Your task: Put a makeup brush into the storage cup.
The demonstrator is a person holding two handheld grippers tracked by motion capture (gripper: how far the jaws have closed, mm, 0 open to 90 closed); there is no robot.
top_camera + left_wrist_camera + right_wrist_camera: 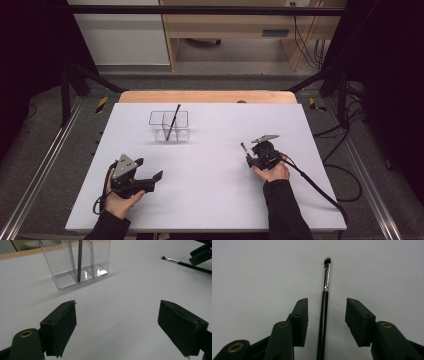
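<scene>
Brush (pixel 323 315): flat on table (pixel 210 200), between right gripper (pixel 326 322) jaws, untouched.
Jaws: apart, straddling handle for pickup.
Left gripper (pixel 117 327): wide apart, idle.

In the right gripper view, the makeup brush (pixel 323 312) runs off the bottom edge, so its handle end is cut off. In the high view, most of that brush is hidden under the right claw (pixel 248 159) right of centre. In the left gripper view, the clear organizer (pixel 75 262) at upper left loses its top to the upper edge, along with the upper part of the dark pencil (pixel 79 260) standing in it.
</scene>
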